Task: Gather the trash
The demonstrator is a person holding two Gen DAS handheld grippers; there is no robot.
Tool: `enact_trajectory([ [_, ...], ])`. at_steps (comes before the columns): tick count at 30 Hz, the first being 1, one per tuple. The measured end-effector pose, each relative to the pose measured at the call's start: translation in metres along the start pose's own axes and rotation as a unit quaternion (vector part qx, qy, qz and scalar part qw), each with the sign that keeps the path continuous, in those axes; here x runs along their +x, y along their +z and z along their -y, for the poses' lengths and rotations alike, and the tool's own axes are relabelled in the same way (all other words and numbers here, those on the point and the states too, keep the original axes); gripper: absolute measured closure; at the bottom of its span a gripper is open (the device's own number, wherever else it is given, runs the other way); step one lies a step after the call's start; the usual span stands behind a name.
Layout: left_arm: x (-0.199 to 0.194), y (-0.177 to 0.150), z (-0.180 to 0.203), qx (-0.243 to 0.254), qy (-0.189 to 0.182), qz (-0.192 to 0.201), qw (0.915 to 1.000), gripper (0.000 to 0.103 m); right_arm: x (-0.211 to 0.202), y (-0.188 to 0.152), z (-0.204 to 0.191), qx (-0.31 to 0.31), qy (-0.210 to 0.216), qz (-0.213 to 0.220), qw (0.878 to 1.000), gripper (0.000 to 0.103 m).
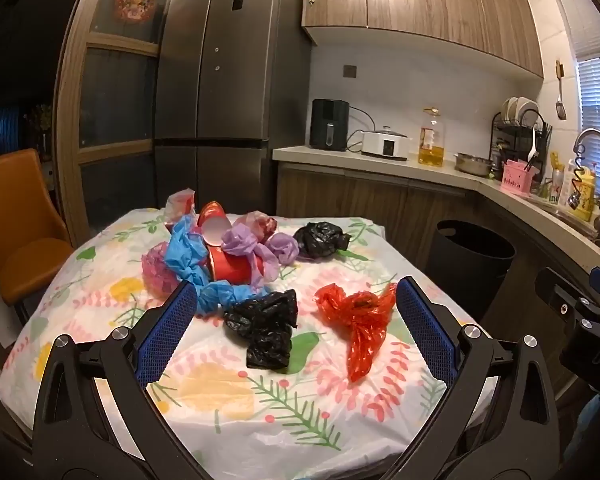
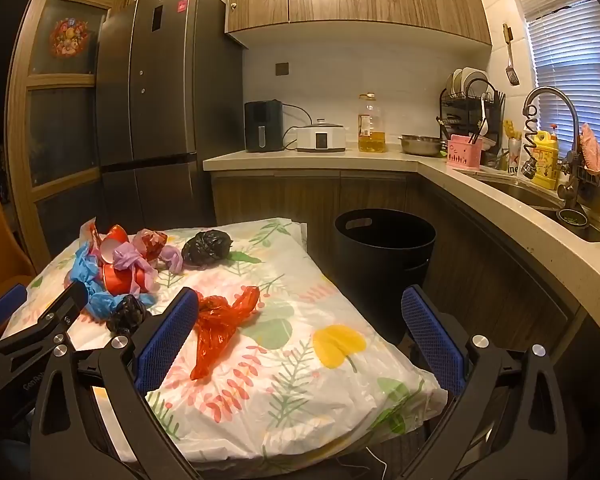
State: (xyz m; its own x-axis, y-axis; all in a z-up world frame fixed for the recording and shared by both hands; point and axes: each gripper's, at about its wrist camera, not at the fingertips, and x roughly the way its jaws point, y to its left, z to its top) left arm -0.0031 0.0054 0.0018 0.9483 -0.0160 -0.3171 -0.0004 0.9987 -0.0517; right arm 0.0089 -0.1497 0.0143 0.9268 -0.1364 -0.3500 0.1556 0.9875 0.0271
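Start of collecting: nothing picked yet. Left tongs [image 1: 296, 316] and right tongs [image 2: 300, 316] both wide open, empty, above the bench [image 2: 300, 412] near edge. Red bag [image 2: 220, 320] nearest; bin [image 2: 384, 256] far right on floor. Next: lower, close on red bag.

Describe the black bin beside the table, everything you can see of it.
The black bin is a round, open-topped tub, matt and plastic-looking, with a slot handle cut just under its rim. It stands upright on the floor past the table's far right corner, in front of the wooden lower cabinets. Its inside is too dark to tell whether anything is in it. Nothing visibly touches it apart from the floor; both grippers are away from it, and the table edge hides part of its left side.
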Motion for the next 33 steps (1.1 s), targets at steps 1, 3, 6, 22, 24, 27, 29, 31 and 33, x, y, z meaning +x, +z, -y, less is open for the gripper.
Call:
enact_trajectory([
  [1, -0.0009, 0.0000, 0.0002, 0.001, 0.000, 0.000, 1.0000, 0.006, -0.0001, 0.0000, 0.0003, 0.000, 0.001, 0.000, 1.000, 0.005],
  [3, 0.0002, 0.0006, 0.0012, 0.001, -0.001, -0.002, 1.0000, 0.006, -0.0002, 0.0001, 0.0003, 0.001, 0.000, 0.000, 1.000, 0.005],
  [6, 0.0022, -0.0002, 0.0018, 0.002, -0.002, -0.003, 1.0000, 0.006, 0.0000, 0.0000, 0.0008, 0.001, 0.000, 0.000, 1.000, 0.005],
  [22, 0.0019, 0.0007, 0.0028, 0.000, -0.003, -0.002, 1.0000, 0.006, -0.0019, -0.0001, 0.0017, 0.001, 0.001, -0.001, 1.000, 0.005],
  [24, 0.0018, 0.0007, 0.0027, 0.000, -0.004, -0.002, 1.0000, 0.006, -0.0012, -0.0003, 0.0013, 0.001, 0.001, -0.001, 1.000, 0.005],
  [27, 0.0018, 0.0012, 0.0033, 0.000, -0.004, -0.002, 1.0000, 0.006, -0.0009, -0.0004, 0.0013, 0.002, 0.001, -0.001, 1.000, 0.005],
  [29, 0.0017, 0.0014, 0.0030, 0.000, -0.004, -0.002, 1.0000, 0.006, -0.0012, -0.0005, 0.0015, 0.002, 0.000, -0.001, 1.000, 0.005],
  [31, 0.0017, 0.0014, 0.0032, -0.001, -0.004, -0.002, 1.0000, 0.006, -0.0008, -0.0007, 0.0013, 0.002, 0.000, -0.001, 1.000, 0.005],
  [33, 0.0015, 0.0019, 0.0036, -0.001, -0.004, -0.002, 1.0000, 0.006, -0.0014, -0.0007, 0.0017, 0.002, 0.001, -0.001, 1.000, 0.005],
])
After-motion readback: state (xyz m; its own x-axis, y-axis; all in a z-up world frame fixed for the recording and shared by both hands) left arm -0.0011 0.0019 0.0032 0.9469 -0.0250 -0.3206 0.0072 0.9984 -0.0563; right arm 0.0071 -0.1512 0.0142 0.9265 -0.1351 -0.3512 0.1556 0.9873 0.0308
